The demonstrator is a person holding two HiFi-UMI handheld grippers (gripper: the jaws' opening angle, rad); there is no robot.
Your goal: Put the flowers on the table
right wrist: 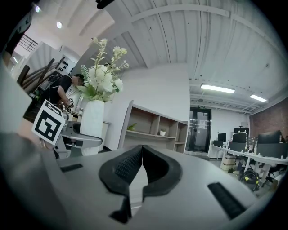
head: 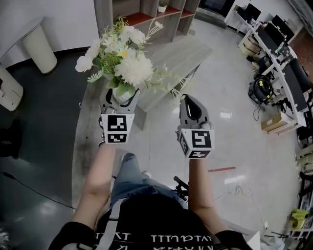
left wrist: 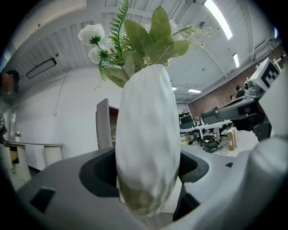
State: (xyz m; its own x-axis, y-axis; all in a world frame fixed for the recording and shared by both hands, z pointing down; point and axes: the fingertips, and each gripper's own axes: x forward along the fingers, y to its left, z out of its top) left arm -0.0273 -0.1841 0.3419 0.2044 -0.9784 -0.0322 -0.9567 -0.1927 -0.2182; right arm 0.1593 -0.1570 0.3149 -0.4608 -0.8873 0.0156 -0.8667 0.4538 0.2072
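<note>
Flower vase: one, in left tongs.

My left tongs sit just left of my right tongs, side by side. The vase stands upright between the left jaws, with the flowers in it. The surface lies ahead, beyond the flowers, and the shelf unit stands behind it. Off to the far right run desks.

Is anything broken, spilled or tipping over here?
Nothing stands out. The white faceted vase of white flowers sits upright, clamped in the left gripper, with no spill or damage visible. The right gripper is shut and empty beside it.
</note>
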